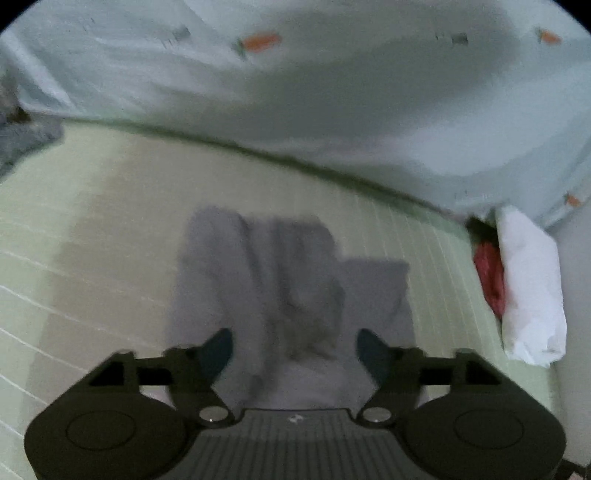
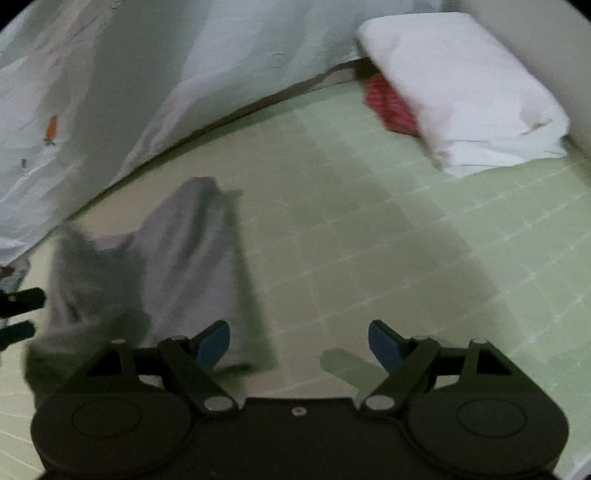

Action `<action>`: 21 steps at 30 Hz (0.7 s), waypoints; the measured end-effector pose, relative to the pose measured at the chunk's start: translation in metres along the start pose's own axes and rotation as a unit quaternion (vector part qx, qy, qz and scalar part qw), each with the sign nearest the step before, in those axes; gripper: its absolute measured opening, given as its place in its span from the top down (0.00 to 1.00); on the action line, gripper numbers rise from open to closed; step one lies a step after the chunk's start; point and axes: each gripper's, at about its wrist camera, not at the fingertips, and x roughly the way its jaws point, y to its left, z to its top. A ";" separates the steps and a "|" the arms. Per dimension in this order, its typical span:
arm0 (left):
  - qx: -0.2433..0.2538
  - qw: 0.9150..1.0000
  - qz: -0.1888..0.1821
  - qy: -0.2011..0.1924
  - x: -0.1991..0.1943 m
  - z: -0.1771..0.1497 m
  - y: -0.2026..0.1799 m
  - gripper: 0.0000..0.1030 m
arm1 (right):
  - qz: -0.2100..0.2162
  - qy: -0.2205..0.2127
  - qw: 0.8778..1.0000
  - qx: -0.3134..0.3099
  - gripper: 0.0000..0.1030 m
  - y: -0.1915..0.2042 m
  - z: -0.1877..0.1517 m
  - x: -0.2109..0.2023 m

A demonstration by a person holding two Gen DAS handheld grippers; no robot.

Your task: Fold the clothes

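Grey garment (image 1: 280,280) lying rumpled on green checked mat (image 2: 369,221). Soft, light, floppy; best pinched at an edge. Left gripper (image 1: 294,350) and right gripper (image 2: 299,343) both spread apart, holding nothing.

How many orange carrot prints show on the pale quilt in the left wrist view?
3: one upper centre, one at the top right, one low at the right edge above the white pillow. Folds of the quilt may hide more.

A grey garment (image 1: 280,280) lay crumpled and partly folded on the pale green checked sheet (image 2: 388,229), one long section stretching away, its folds blurred.
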 end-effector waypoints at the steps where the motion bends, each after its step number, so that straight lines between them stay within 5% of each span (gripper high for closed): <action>1: 0.005 1.000 0.004 -0.006 -0.004 0.003 0.006 0.21 | 0.006 0.000 1.000 -0.001 0.19 0.007 0.001 0.003; 7: 0.000 0.998 0.053 0.030 -0.005 0.014 0.059 0.12 | 0.039 0.003 0.999 -0.016 0.19 0.068 0.010 0.026; 13: 0.018 0.995 0.052 0.088 0.026 0.019 0.091 0.10 | 0.045 0.012 0.998 -0.046 0.19 0.119 0.017 0.056; 21: 0.061 0.991 0.050 0.111 0.069 0.021 0.091 0.03 | 0.061 0.034 0.996 -0.048 0.23 0.148 0.030 0.096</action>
